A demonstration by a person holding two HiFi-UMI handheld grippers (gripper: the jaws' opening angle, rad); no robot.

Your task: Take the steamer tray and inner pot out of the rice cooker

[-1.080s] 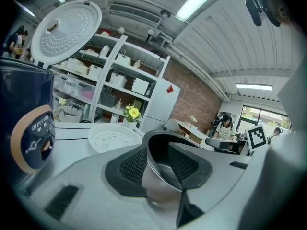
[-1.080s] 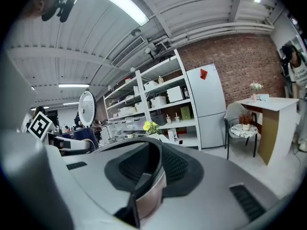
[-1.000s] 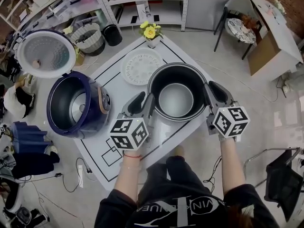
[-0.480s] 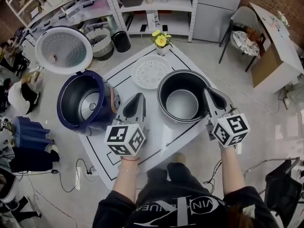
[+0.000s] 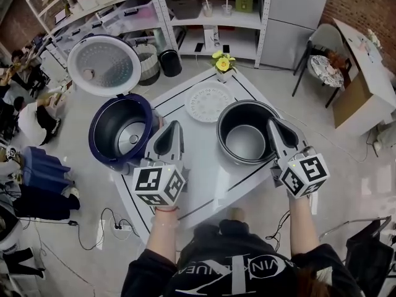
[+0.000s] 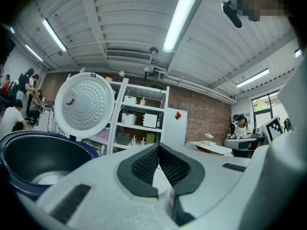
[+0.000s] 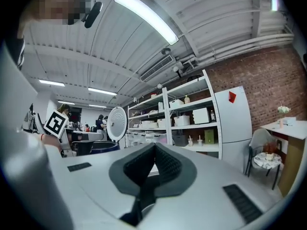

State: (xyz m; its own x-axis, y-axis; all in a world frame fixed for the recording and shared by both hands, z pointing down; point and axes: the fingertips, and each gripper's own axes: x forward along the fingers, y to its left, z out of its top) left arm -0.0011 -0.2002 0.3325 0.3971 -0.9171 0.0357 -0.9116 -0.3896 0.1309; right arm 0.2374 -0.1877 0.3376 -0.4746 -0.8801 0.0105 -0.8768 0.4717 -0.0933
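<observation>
While both claws are held above the white worktop point(image 5: 198, 172), the left claw point(image 5: 174, 129) and the right claw point(image 5: 272, 126) are seen with their jaws brought together; they have just been closing, and nothing is caught between them. One inner pot point(image 5: 245, 142) is set out on the worktop right of centre, close to its right edge, with the right claw crossing its right rim in the head view. One white steamer tray point(image 5: 209, 102) lies flat just up and left of the pot. One dark blue rice cooker point(image 5: 124, 132) stands emptied at the worktop's left edge, lid point(image 5: 102, 64) raised. One pot of yellow flowers point(image 5: 223, 64) marks the far corner. Bare surface is left between the claws at lower centre; shelves point(image 5: 204, 5) close off the top.
</observation>
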